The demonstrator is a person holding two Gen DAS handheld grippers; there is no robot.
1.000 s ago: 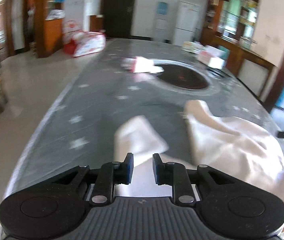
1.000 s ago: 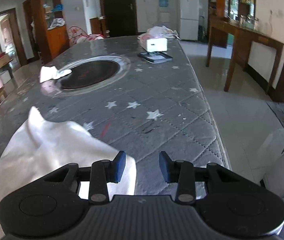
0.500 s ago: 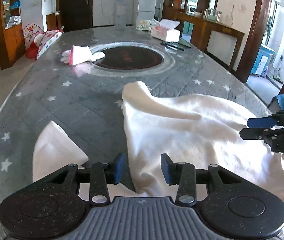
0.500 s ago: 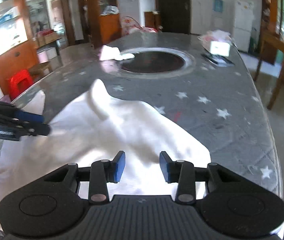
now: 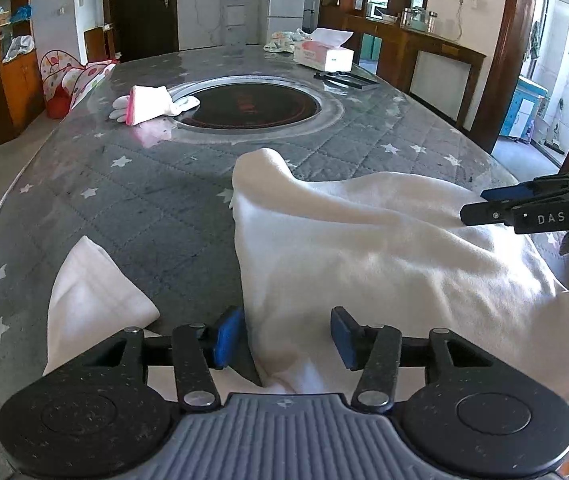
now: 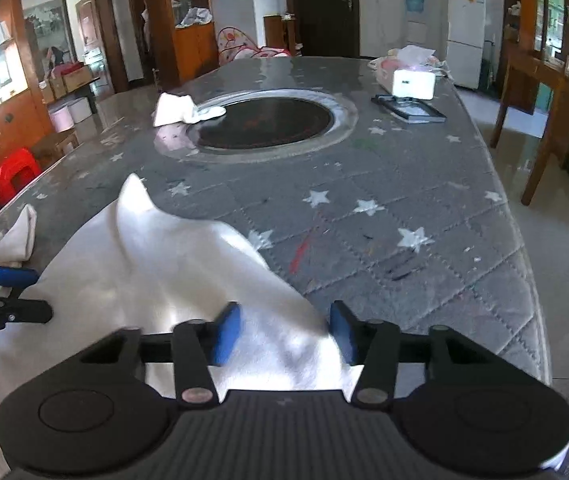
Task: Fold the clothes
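Note:
A white garment (image 5: pixel 364 248) lies rumpled across the near end of the grey star-patterned table (image 5: pixel 144 200). Low over the garment's left edge, my left gripper (image 5: pixel 284 336) has its jaws opening. A fold of cloth runs between the pads without being pinched. My right gripper (image 6: pixel 284 336) is over the garment's (image 6: pixel 172 272) right corner, jaws closing, with bunched cloth between the pads and a gap still showing. Each gripper appears in the other's view: the right gripper (image 5: pixel 532 204) at the right edge, the left gripper (image 6: pixel 4 296) at the left edge. A white sleeve-like flap (image 5: pixel 92 292) lies to the left.
A pink and white glove (image 5: pixel 148 104) rests by the round dark inset (image 5: pixel 244 106) mid-table. Farther back are a tissue box (image 5: pixel 324 56) and a flat black item (image 6: pixel 408 108). The table's right edge (image 6: pixel 524 280) drops to the floor; wooden furniture lines the room.
My left gripper swung right from the bare table onto the garment's edge and its jaws widened. The right gripper swung left over the garment, then shifted to its right corner.

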